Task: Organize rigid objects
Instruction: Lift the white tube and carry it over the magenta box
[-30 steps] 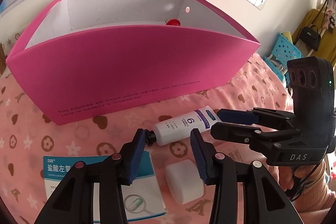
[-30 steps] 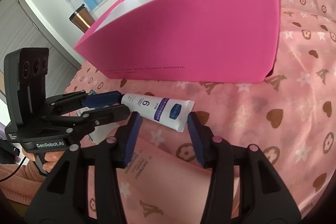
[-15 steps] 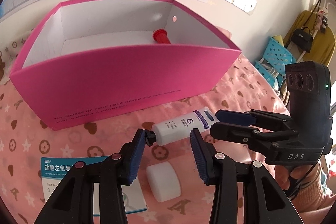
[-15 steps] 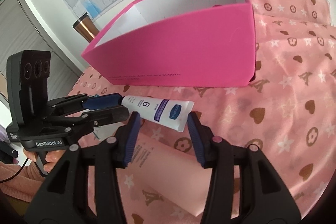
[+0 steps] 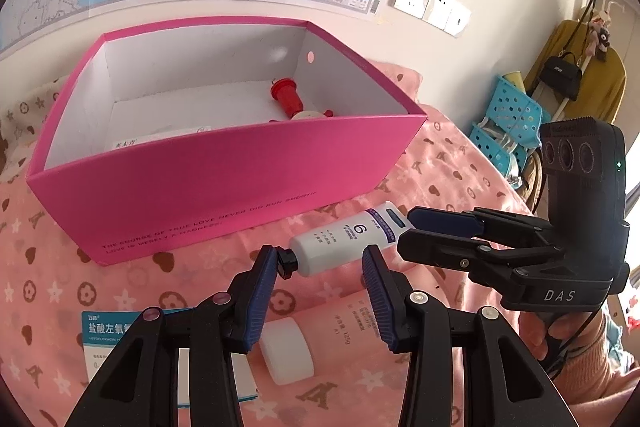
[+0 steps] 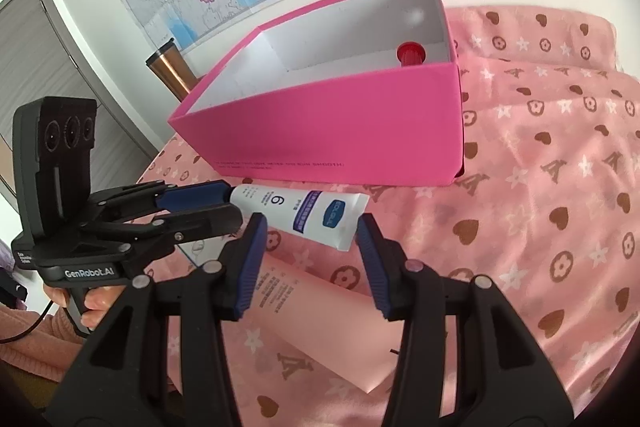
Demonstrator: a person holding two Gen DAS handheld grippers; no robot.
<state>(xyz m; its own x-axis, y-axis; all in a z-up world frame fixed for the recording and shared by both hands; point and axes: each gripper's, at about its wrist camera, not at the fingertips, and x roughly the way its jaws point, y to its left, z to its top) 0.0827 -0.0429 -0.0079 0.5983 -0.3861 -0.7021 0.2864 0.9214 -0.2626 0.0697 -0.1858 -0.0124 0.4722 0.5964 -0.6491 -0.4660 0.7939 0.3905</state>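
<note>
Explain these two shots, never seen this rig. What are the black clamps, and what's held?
There is no robot here. A person holds a two-finger gripper in each hand, and each gripper has a fisheye camera looking along its fingers. One picture is from the left gripper and the other from the right gripper; each also sees the other gripper.

On the pink cloth:
- an open pink box with a red-capped bottle inside
- a white tube
- a white block
- a blue-and-white carton
- a pale pink carton

The tube lies across both grippers' tips. Both grippers are open and neither clamps it. I cannot tell whether it is lifted.
</note>
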